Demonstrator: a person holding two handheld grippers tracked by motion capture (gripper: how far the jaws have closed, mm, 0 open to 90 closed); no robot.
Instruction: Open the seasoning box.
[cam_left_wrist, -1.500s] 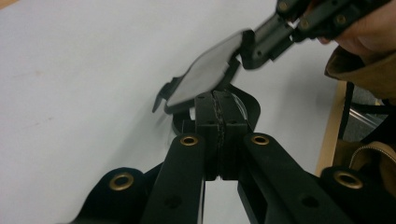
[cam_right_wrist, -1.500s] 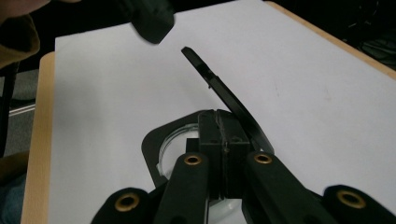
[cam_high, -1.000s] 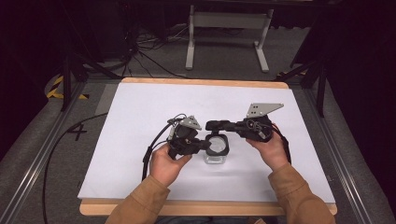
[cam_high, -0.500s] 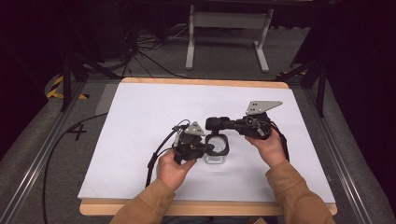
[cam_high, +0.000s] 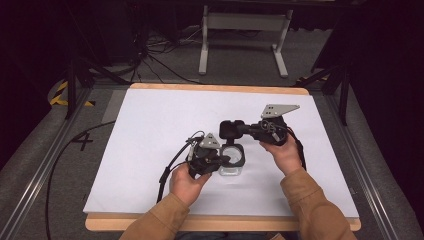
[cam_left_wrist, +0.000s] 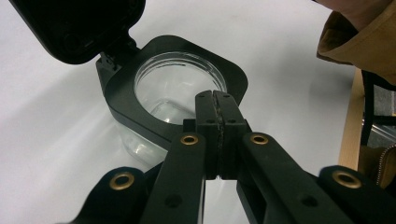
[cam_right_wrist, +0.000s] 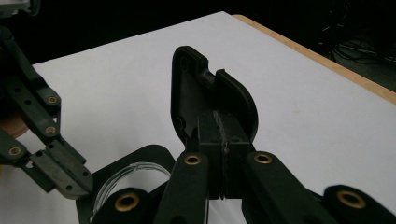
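- I see the left gripper (cam_left_wrist: 214, 109) angled down, jaws pinched on the black rim (cam_left_wrist: 126, 100) of the glass jar (cam_high: 231, 161) near mid-table (cam_high: 150, 130).
- Right gripper (cam_right_wrist: 219, 122) clamps the hinged lid (cam_right_wrist: 191, 88) — raised upright beside the jar's mouth.
- Both forearms enter from the near edge.

The right gripper (cam_right_wrist: 223, 122) has its jaws pressed on a black lid (cam_right_wrist: 196, 88); below-left lies the glass jar's rim (cam_right_wrist: 130, 175), on the white bench (cam_right_wrist: 289, 107).
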